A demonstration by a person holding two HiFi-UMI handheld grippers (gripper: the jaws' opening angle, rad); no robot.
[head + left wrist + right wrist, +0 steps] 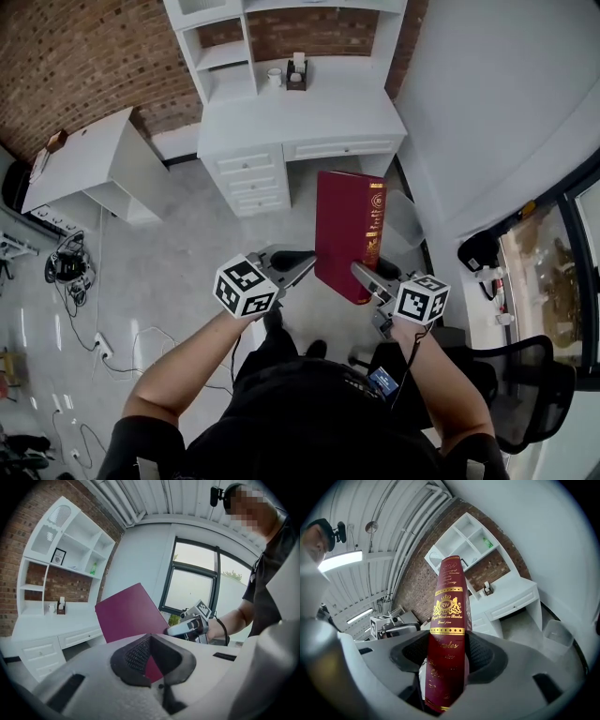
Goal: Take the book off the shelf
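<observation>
Book point(349, 234) is hanging in the air above the floor point(178, 272), well apart from the white shelf point(225, 56) at 12 o'clock in the head view. The right hand-held gripper point(366, 274) is squeezing its red and gold spine from 5 o'clock, with its jaws spreading wide around it. The left hand-held gripper point(305, 262) is pinching the book's thin edge from 8 o'clock, with its jaws sitting nearly together.

White desk point(309, 117) at 12 o'clock, against brick wall point(84, 56); cup point(274, 77), small holder point(297, 75) on it. White side cabinet point(84, 159) at 10. Cables point(94, 342) on floor point(187, 272) at 8. Black office chair point(525, 384) at 4.
</observation>
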